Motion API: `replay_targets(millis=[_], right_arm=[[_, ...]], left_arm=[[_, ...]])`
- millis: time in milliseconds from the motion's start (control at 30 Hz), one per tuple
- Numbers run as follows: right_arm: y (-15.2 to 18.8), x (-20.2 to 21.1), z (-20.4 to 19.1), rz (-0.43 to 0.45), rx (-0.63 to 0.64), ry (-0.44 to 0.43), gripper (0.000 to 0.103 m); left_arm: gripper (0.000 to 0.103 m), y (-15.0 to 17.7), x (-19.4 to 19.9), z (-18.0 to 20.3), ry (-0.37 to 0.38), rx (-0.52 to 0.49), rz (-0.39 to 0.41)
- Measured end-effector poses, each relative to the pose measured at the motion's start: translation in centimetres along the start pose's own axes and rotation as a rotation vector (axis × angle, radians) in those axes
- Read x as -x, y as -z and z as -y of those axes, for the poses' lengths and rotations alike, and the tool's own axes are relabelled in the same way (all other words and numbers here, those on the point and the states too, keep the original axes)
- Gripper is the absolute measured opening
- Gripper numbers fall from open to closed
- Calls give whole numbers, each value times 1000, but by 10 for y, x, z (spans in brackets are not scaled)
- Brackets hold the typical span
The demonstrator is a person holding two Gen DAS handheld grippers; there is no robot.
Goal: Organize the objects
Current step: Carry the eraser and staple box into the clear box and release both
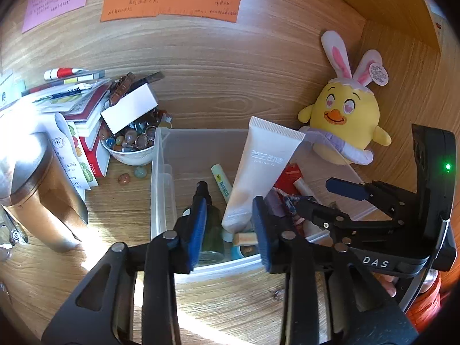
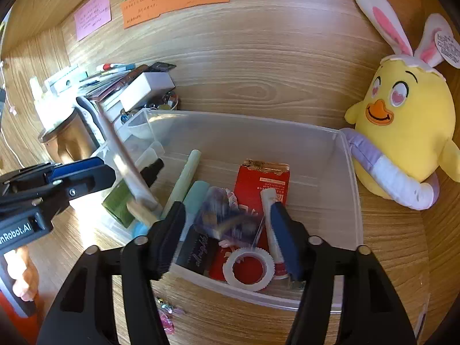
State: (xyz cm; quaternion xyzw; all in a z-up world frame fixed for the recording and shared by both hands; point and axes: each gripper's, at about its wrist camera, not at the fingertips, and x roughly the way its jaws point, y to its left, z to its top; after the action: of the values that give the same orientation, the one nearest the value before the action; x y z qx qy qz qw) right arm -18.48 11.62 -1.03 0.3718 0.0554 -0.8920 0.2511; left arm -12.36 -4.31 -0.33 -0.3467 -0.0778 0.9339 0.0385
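Left wrist view: the left hand-held gripper (image 1: 230,227) hangs over the near edge of a clear plastic bin (image 1: 156,172), jaws narrowly apart, the white tube (image 1: 258,172) standing tilted between them with no pad seen pressing it. At the right of the frame the right hand-held gripper (image 1: 322,195) reaches into the same bin. Judged as a drop-off, the tube should be let lean against the bin's contents before the left hand withdraws straight back. The right wrist view alone shows the right hand-held gripper (image 2: 227,230) open wide and empty over a blurred purple packet (image 2: 227,215), a red carton (image 2: 261,181) and a white tape ring (image 2: 248,267); only the left view shows the bowl of stones (image 1: 129,143) at centre left.
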Motion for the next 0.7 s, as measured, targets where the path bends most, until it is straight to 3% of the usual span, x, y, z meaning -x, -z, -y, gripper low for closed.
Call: replay_targets(millis=[267, 400, 533, 700], right_arm=[[-1, 17, 6, 20, -5, -1, 66], [4, 33, 10, 38, -8, -5, 75], [12, 50, 16, 47, -12, -4, 77], [25, 69, 23, 52, -27, -3, 79]], left_arm=[[62, 0, 18, 9, -14, -10, 35], [73, 4, 28, 14, -31, -24, 45], [92, 9, 36, 19, -62, -16, 51], [94, 19, 41, 20, -61, -8, 34]])
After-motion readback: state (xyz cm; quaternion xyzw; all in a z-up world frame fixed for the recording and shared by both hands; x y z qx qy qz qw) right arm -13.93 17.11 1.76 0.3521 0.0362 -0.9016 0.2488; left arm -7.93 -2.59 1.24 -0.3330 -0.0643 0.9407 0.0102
